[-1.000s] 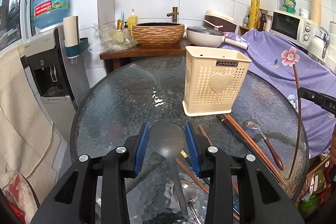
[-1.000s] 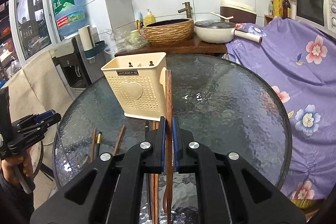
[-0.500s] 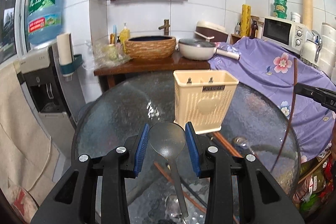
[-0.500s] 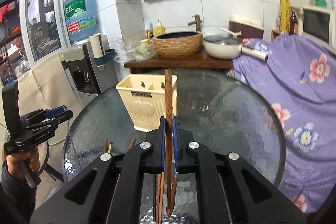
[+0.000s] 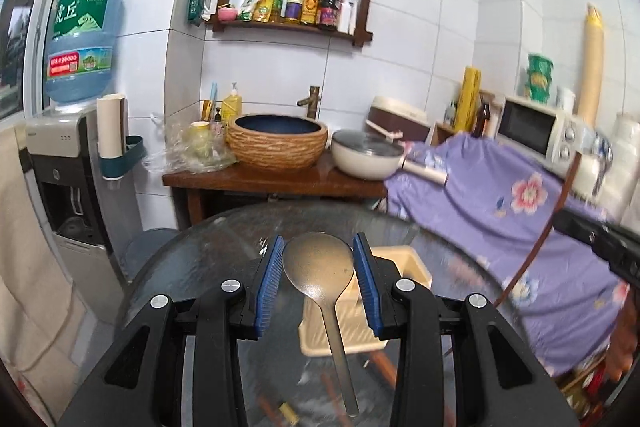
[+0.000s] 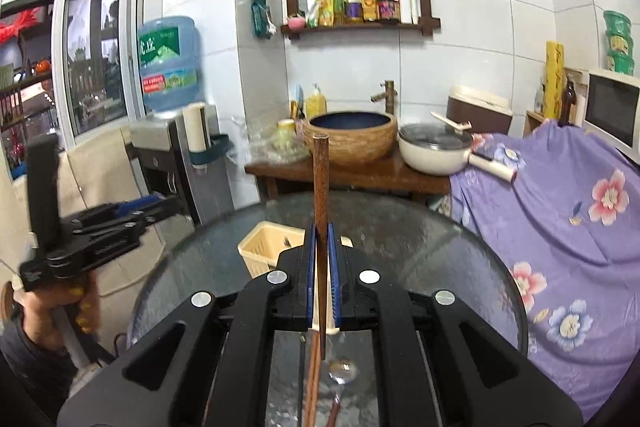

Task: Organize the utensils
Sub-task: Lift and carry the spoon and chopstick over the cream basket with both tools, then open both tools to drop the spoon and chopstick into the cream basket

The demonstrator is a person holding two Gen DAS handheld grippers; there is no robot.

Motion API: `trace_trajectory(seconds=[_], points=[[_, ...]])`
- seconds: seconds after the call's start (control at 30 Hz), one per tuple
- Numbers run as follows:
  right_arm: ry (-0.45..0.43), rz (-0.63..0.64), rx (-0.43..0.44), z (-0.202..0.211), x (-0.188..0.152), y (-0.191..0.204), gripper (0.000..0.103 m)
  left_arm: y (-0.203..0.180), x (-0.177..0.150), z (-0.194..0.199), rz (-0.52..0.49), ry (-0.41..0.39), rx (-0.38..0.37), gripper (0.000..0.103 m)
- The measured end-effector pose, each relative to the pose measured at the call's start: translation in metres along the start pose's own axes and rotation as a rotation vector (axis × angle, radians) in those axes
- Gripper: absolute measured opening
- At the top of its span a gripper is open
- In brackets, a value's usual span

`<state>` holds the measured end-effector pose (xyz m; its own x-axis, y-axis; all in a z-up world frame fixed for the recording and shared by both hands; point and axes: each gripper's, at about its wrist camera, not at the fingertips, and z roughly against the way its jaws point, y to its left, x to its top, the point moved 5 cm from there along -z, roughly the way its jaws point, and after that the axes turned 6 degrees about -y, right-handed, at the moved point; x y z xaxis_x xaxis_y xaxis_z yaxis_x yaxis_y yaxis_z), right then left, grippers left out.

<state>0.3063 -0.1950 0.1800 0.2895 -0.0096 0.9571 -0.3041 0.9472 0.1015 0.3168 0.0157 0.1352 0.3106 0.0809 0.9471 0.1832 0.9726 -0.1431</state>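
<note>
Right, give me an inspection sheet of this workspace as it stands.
Surface: round textured glass table.
Job's things: cream utensil holder standing on the table; metal spoon and wooden chopstick held up; more chopsticks and a spoon lying on the glass.
Clutter: nothing seen on the table beyond utensils.
Grippers: left gripper shut on the metal spoon; right gripper shut on the wooden chopstick.
Cables: nothing seen.
Surroundings: basin, pot, water dispenser, microwave, purple floral cloth.
</note>
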Motion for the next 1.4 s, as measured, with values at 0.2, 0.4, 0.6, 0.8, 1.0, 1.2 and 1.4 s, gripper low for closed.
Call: trace_trajectory(seconds=[0.2, 0.4, 0.6, 0.8, 1.0, 1.2, 1.4], points=[[-0.076, -0.016, -0.017, -0.014, 0.053, 0.004, 0.007, -0.007, 0.045, -0.03, 0.034, -0.095, 0.035, 0.035], [-0.098, -0.037, -0.041, -0.041, 0.07, 0.003, 0.007, -0.008, 0.057, -0.057, 0.041, -0.158, 0.093, 0.035], [-0.093, -0.021, -0.068, -0.071, 0.052, 0.003, 0.007, -0.007, 0.044, -0.081, 0.027, -0.183, 0.154, 0.035], [-0.04, -0.036, -0.069, -0.102, 0.017, -0.001, 0.007, -0.004, 0.017, -0.096, 0.027, -0.16, 0.157, 0.035], [-0.005, -0.051, -0.073, -0.12, -0.012, -0.006, 0.007, -0.003, -0.004, -0.103, 0.014, -0.132, 0.152, 0.035], [0.029, -0.063, -0.064, -0.131, -0.036, -0.011, 0.007, -0.003, -0.024, -0.105, -0.005, -0.09, 0.138, 0.035], [0.051, -0.06, -0.054, -0.135, -0.049, -0.007, 0.007, -0.003, -0.037, -0.109, -0.023, -0.057, 0.131, 0.035]])
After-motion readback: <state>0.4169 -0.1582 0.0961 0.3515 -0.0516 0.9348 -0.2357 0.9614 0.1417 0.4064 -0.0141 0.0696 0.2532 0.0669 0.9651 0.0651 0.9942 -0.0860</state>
